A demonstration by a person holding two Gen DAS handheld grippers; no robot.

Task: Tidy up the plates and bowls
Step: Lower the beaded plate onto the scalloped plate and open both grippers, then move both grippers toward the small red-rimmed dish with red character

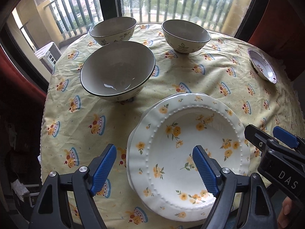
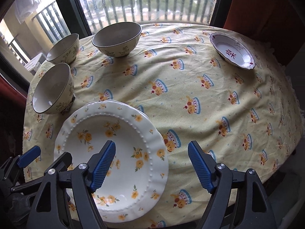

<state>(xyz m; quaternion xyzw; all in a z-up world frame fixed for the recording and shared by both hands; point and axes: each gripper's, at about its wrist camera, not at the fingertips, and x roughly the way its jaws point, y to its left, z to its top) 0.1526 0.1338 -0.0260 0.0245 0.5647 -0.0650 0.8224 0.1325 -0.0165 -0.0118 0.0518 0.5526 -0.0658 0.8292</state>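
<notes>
both grippers hover wide open and holding nothing: the left gripper [image 1: 154, 167] with ribbed blue pads straddling the near left rim of the glossy floral plate [image 1: 188, 152], the right gripper [image 2: 151, 165] over its right edge. that scalloped, beaded plate tops a stack on the wrinkled yellow tablecloth [image 2: 190, 80]. three round glazed bowls [image 1: 118, 70] sit beyond, a small shallow dish [image 2: 231, 50] far right.

Your left wrist camera looks down and forward over the tabletop [image 1: 190, 72] from its near edge, toward the window [image 1: 152, 0] at the top of the frame. Your right wrist camera looks the same way from a little further right. Both views share the floral plate [image 1: 186, 152] [image 2: 114, 152], close below, and the three bowls.
</notes>
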